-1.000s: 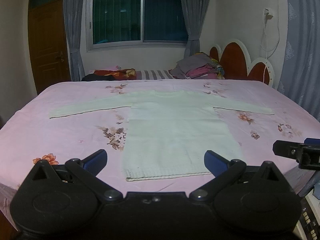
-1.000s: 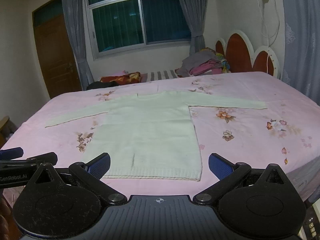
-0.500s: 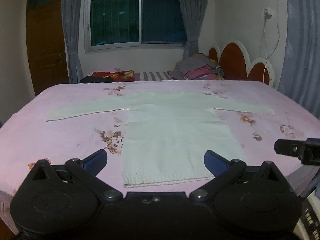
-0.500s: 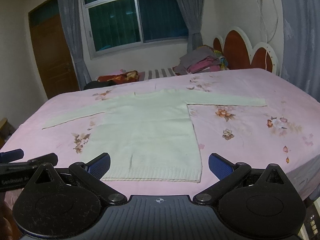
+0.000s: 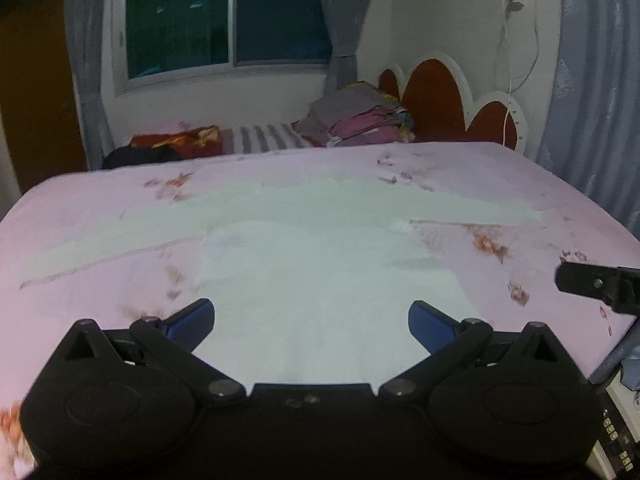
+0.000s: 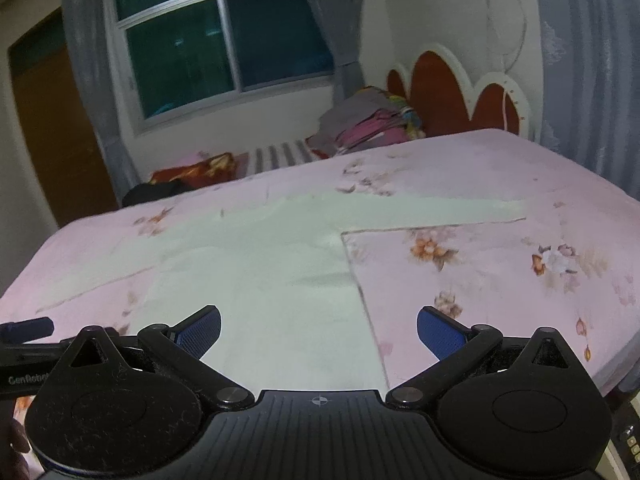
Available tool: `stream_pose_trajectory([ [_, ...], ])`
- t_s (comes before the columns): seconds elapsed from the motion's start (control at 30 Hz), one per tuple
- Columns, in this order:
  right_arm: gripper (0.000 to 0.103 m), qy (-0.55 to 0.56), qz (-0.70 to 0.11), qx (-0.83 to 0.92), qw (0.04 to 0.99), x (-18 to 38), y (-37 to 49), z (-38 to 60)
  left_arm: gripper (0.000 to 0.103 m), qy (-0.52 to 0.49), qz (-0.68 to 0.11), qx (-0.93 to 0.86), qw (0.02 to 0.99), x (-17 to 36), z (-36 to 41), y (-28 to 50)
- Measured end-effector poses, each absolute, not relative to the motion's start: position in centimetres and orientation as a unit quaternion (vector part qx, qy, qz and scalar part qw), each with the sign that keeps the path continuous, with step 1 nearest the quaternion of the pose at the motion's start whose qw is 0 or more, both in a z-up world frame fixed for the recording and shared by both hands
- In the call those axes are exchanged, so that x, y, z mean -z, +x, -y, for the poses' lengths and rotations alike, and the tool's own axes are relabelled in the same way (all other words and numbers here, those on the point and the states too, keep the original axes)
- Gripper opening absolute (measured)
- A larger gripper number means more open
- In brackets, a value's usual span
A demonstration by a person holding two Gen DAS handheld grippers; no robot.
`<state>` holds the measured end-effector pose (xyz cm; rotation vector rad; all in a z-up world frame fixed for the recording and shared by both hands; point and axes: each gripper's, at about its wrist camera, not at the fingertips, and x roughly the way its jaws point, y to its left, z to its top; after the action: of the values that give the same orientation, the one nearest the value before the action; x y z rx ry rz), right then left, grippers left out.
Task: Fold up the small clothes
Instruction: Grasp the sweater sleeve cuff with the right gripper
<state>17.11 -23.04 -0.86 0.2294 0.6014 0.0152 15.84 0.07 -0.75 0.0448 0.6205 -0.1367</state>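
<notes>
Pale mint-white knitted long-sleeved sweater (image 5: pixel 320 264) lies flat and face up on the pink floral bedsheet (image 5: pixel 100 300), body toward the near edge of the bed, both sleeves stretched straight out to the sides and the neckline toward the far side. Both views are somewhat blurred, so the ribbed hem at the near edge cannot be made out. The left gripper (image 5: pixel 311 316) hovers low over the lower body of the garment with its blue-padded jaws spread wide and nothing between them; the right gripper (image 6: pixel 319 326) is likewise wide apart and empty, placed over the sweater's right side seam, where knit meets sheet. Neither touches the cloth as far as the pictures show. The knit looks soft, light and limp, likely to sag and drag rather than hold a shape, and somewhat stretchy, so a pinch in the middle of a panel would probably just raise a tent of fabric. Better holds, I judge, are the edges: the hem corners for bringing the body up, or a cuff and the shoulder seam for laying a sleeve across the chest. Folding has not visibly begun. A stack of folded clothes (image 6: pixel 372 120) sits far off by the headboard.
</notes>
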Motion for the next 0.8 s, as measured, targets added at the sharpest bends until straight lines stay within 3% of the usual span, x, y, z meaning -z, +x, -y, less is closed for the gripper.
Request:
stream_pose_trajectory([
  [0.33, 0.103, 0.128, -0.302, 0.047, 0.943, 1.0, 22.4, 27.6, 0.103, 0.022, -0.308, 0.097, 0.946, 2.0, 2.7, 22.1],
  [0.73, 0.103, 0.216, -0.273, 0.086, 0.933, 5.6, 34.0, 40.5, 0.103, 0.028, -0.337, 0.053, 0.939, 3.5, 7.0, 32.5],
  [0.77, 0.092, 0.225, -0.273, 0.087, 0.931, 6.1, 34.9, 41.8, 0.103, 0.032, -0.340, 0.048, 0.939, 3.6, 7.6, 33.4],
  [0.8, 0.073, 0.229, -0.272, 0.088, 0.930, 6.6, 35.7, 43.0, 0.103, 0.035, -0.342, 0.043, 0.938, 3.7, 8.4, 34.4],
])
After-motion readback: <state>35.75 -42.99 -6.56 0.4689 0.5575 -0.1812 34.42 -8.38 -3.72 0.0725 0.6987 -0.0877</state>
